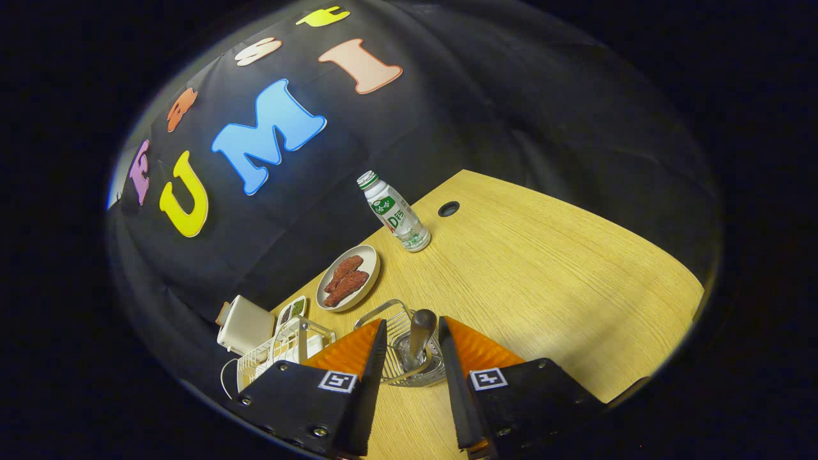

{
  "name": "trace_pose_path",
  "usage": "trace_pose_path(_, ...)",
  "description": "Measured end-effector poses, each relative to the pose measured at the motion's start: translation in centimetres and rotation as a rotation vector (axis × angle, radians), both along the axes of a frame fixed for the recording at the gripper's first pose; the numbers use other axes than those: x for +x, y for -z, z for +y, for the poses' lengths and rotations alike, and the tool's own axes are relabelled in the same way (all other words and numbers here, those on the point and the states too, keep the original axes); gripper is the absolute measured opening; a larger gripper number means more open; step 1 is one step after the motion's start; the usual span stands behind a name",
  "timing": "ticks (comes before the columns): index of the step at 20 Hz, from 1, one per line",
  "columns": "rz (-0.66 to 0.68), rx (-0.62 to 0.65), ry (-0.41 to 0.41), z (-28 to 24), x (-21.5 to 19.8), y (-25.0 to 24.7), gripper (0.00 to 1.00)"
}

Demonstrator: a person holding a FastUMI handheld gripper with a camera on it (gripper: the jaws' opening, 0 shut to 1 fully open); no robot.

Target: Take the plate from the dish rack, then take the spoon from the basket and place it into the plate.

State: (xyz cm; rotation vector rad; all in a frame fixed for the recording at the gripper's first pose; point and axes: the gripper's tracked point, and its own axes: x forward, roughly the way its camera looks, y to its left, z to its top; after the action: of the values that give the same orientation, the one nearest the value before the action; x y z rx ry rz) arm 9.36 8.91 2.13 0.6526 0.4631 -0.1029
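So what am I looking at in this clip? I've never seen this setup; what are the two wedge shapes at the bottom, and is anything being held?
The wedges are the two fingers of a hand-held gripper that a person carries; the camera rides on it and looks forward along them. The fingers stand open around a spoon whose handle sticks up from a wire basket, not yet pressing it. On the wooden table beyond are a plate of brown food and a small bottle. Beside the basket stand a white dish rack and a white box.

Gripper (412, 332) tilted downward, jaws parted wide, nothing pressed between.
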Motion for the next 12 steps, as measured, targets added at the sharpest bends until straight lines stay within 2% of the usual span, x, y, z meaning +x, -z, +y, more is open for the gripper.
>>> trace_pose_path(2,0.017,-0.013,0.021,-0.1,0.4,1.0,0.49)
trace_pose_path(3,0.017,-0.005,0.011,0.0,0.7,0.6,0.14)
trace_pose_path(5,0.028,-0.017,0.008,0.3,1.0,1.6,0.15)
trace_pose_path(6,0.026,-0.003,0.011,-0.2,-0.3,-0.5,0.15)
trace_pose_path(7,0.032,-0.010,0.005,0.1,1.6,0.8,0.06)
trace_pose_path(12,0.004,-0.096,-0.036,0.1,1.3,-1.6,0.06)
